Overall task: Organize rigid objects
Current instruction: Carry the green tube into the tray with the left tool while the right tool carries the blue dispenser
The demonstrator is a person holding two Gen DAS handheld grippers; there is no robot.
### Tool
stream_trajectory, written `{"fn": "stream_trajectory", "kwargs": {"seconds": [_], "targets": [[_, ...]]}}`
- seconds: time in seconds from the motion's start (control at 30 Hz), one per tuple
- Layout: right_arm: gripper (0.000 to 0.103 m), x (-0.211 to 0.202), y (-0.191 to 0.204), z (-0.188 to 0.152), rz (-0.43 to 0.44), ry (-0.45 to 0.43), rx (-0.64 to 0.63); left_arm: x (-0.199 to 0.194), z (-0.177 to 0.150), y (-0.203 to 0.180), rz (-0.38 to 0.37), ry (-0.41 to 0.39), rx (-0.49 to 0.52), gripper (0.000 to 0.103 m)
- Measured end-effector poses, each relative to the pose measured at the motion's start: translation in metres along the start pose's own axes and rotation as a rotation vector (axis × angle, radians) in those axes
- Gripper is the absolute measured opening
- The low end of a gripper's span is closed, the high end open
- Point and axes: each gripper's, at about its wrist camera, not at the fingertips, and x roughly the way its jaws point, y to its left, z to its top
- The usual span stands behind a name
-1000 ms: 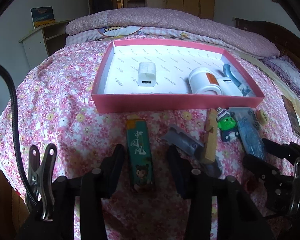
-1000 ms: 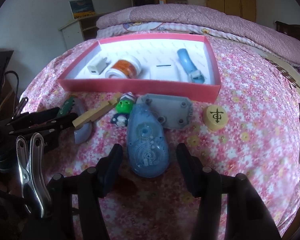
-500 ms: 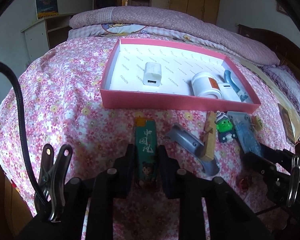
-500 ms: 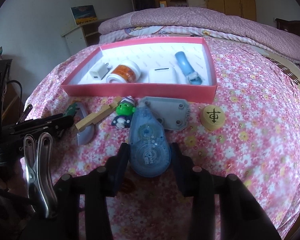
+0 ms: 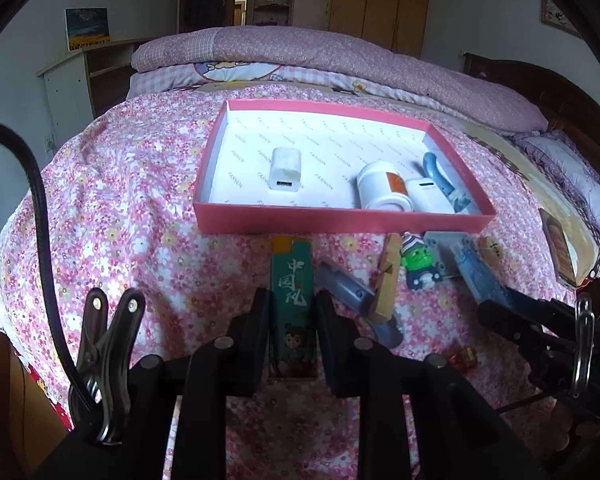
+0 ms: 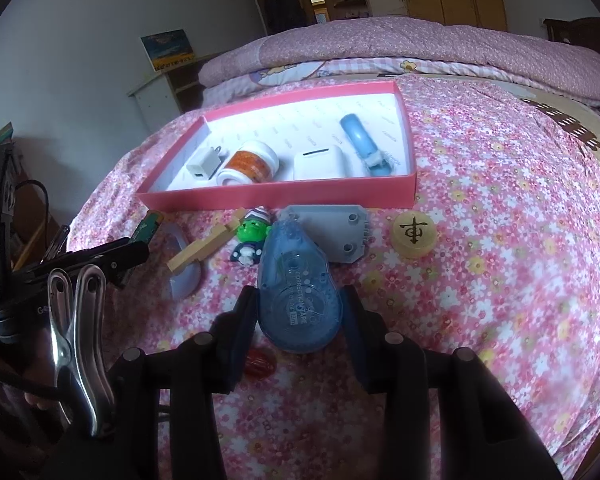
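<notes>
My left gripper is shut on a green box with Chinese characters, lifted off the floral bedspread. My right gripper is shut on a blue correction tape dispenser. The pink tray lies ahead and holds a white charger, a white jar with an orange label, a white case and a blue tool. The tray also shows in the right wrist view.
On the bedspread in front of the tray lie a grey scoop-like piece, a wooden block, a green-faced figurine, a grey plate, a yellow chess piece and a red wrapped candy. Folded quilts lie behind.
Both grippers closed from open: the left onto the green box, the right onto the correction tape dispenser. Both have since lifted a little with their objects.
</notes>
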Motion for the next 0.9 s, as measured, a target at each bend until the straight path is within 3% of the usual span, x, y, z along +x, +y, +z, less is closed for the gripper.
{"fn": "stream_trajectory", "kwargs": {"seconds": [0.4, 0.9], "targets": [[0.043, -0.005, -0.006, 0.0, 0.023, -0.008, 0.026, -0.009, 0.009, -0.004, -0.012, -0.023, 0.017, 0.024], [0.043, -0.006, -0.007, 0.003, 0.038, -0.013, 0.042, 0.004, 0.051, 0.0, 0.002, -0.082, 0.052, 0.024]]}}
